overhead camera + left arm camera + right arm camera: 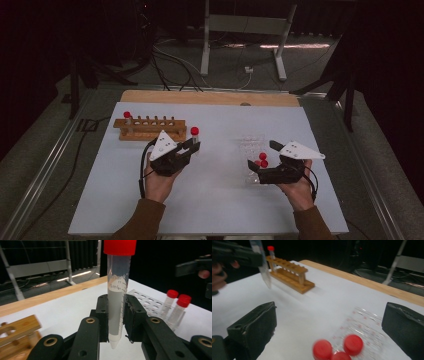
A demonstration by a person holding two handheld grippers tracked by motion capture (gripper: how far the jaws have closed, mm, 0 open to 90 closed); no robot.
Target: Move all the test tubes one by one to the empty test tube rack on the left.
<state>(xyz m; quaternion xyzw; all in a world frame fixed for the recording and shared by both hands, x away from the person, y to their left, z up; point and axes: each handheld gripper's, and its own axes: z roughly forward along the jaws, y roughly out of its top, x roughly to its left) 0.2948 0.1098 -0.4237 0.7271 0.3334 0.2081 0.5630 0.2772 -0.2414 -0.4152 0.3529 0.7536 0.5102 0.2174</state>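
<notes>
My left gripper [189, 146] [116, 322] is shut on a clear 15 ml tube with a red cap [194, 132] [116, 300], held upright just right of the wooden tube rack [150, 129] [289, 275]. One red-capped tube [127, 116] [271, 252] stands in that rack's far left hole. My right gripper [264, 156] [332, 325] is open, its pads wide apart on either side of three red-capped tubes [262, 160] [337, 348] that stand in a clear plastic rack [251, 144] [146, 300]. Nothing is pressed between its pads.
The white tabletop [215, 200] has a wooden strip [210, 97] along its far edge. Beyond it are cables and a metal frame's legs [205, 45] on the floor. The wooden rack's other holes stand free.
</notes>
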